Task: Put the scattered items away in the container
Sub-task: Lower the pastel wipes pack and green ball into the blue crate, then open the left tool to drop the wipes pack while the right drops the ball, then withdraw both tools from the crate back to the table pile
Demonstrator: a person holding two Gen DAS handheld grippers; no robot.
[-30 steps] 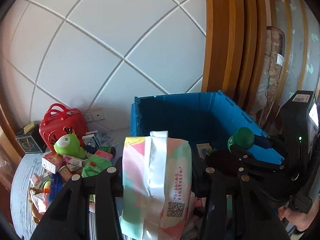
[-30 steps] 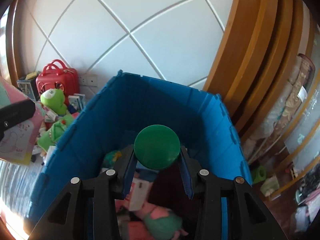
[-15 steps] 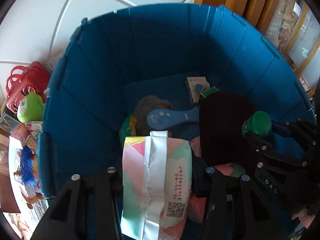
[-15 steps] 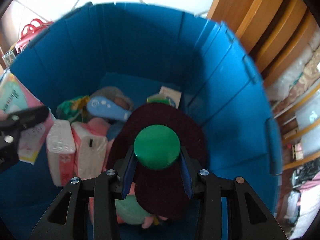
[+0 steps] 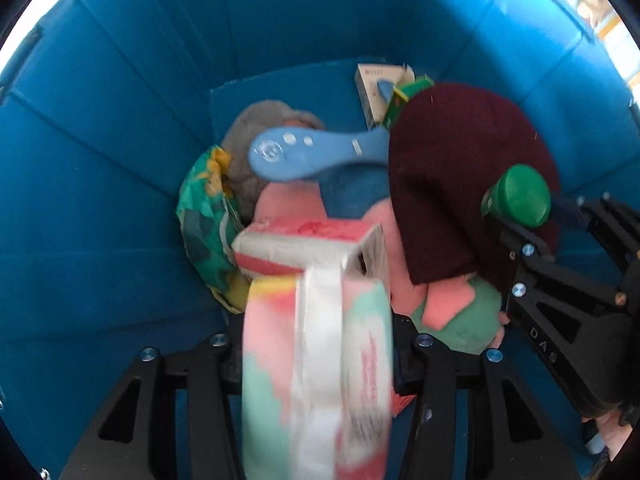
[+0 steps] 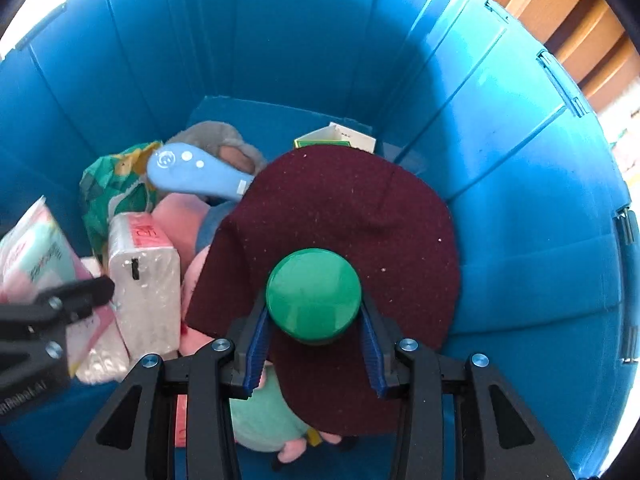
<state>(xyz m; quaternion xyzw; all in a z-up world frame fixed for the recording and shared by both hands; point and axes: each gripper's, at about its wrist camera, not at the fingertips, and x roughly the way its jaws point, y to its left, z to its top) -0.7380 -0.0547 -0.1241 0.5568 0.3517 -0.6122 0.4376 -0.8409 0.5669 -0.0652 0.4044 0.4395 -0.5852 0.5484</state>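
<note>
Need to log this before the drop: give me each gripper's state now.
Left gripper: jaws just opening, blurred tissue pack still between them.
Right gripper: shut on the green-capped bottle.

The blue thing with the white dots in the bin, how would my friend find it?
Look inside the blue bin, at the heap of soft toys on its floor. The light blue handheld device lies on top, between the green patterned bag and the maroon hat. It is smooth, paddle-shaped plastic with white buttons.

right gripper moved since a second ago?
Yes. The right gripper, gripping the green-capped bottle, went down into the blue bin; its rim now rings the view.
</note>
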